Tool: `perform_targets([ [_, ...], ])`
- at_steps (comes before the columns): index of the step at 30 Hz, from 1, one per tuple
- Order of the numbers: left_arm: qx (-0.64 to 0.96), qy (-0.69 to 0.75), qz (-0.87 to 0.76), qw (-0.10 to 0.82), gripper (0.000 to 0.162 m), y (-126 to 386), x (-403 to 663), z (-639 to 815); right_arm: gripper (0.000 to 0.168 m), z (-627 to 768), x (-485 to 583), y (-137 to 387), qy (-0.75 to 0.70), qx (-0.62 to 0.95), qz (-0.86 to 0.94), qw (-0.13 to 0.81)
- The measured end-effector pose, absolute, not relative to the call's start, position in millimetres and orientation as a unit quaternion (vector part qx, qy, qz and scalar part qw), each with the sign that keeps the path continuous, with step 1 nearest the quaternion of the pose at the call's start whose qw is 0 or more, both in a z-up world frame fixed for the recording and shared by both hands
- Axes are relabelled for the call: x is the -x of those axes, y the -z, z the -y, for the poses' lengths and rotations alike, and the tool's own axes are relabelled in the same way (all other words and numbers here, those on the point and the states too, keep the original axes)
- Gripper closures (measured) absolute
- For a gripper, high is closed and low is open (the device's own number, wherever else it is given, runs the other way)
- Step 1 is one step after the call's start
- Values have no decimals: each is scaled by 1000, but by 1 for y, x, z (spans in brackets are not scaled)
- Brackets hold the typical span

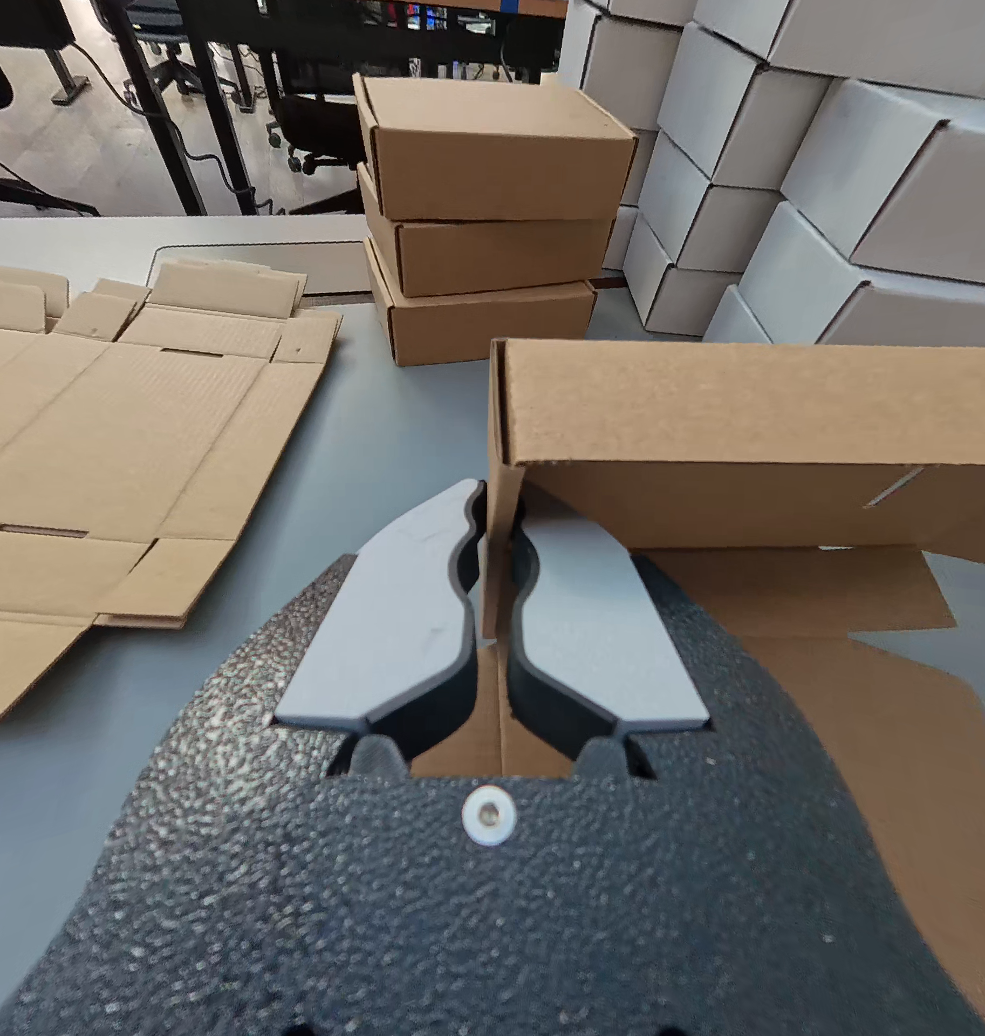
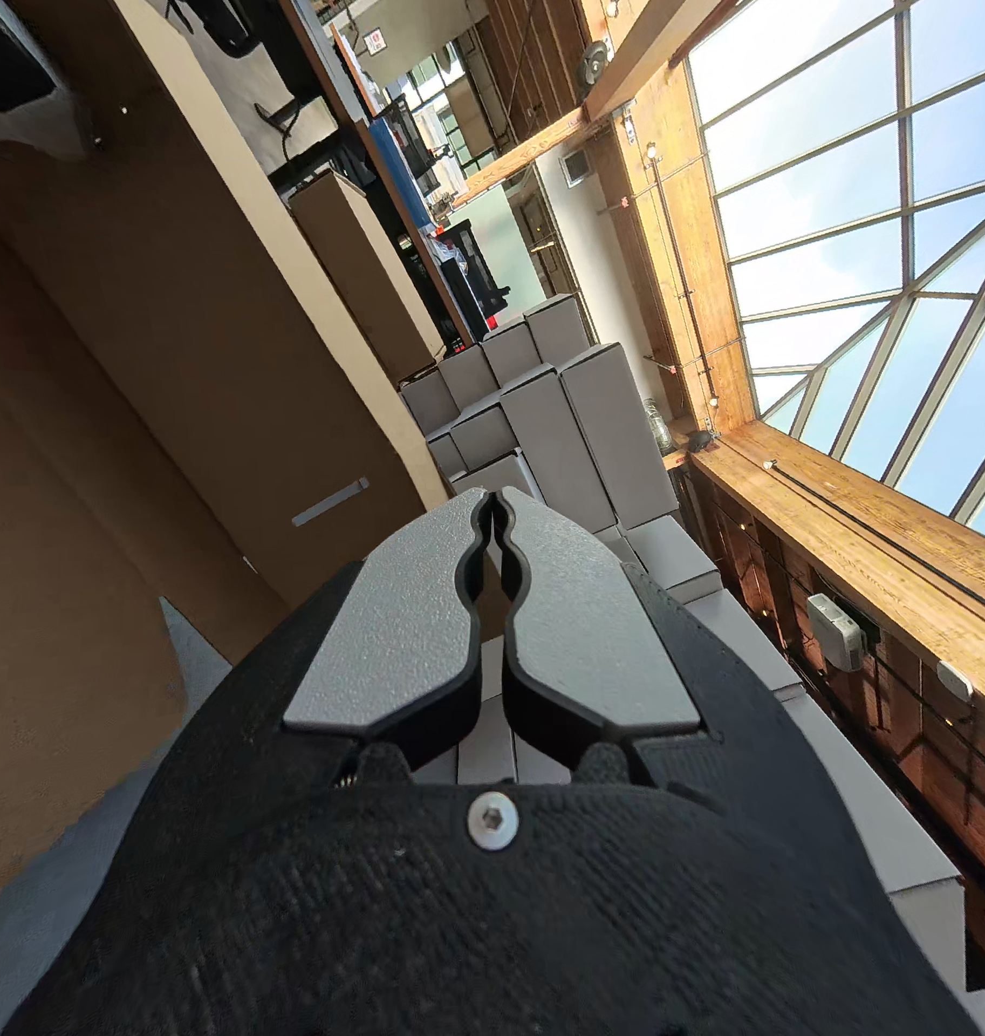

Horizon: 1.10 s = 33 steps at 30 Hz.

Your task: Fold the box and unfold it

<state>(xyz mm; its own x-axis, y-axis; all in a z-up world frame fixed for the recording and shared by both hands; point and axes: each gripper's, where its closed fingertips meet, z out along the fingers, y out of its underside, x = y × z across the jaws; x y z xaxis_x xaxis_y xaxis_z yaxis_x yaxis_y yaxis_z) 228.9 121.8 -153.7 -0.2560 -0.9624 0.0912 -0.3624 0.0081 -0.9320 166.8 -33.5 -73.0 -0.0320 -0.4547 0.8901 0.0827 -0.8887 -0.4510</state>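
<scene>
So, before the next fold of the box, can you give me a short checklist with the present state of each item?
1. Left claw shut on the side flap of the box: ok.
2. Flap standing upright: ok.
3. Long panel raised: ok.
4. Right claw shut and empty, beside the box: ok.
5. Flat cardboard sheets and stacked boxes apart from the work: ok.
6. Right claw touching the box: cannot tell.
</scene>
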Motion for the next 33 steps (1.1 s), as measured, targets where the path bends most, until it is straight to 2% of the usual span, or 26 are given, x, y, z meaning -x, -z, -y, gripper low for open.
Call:
perform_targets([
  [14, 525, 478, -612, 348, 157, 121, -222, -152, 168, 10, -181, 70, 657, 683, -192, 253],
  [18, 520, 491, -606, 348, 158, 111, -218, -147, 168, -12, -183, 84, 600, 703, -208, 320],
  [23, 493, 470, -615, 398, 157, 107, -213, -145, 168, -32, -179, 62, 481, 659, -281, 506],
  [26, 482, 454, -619, 423, 156, 105, -213, -148, 168, -34, -182, 62, 463, 662, -278, 520],
  [33, 521, 514, -565, 381, 158, 87, -216, -175, 168, -7, -169, 80, 393, 673, -314, 543],
])
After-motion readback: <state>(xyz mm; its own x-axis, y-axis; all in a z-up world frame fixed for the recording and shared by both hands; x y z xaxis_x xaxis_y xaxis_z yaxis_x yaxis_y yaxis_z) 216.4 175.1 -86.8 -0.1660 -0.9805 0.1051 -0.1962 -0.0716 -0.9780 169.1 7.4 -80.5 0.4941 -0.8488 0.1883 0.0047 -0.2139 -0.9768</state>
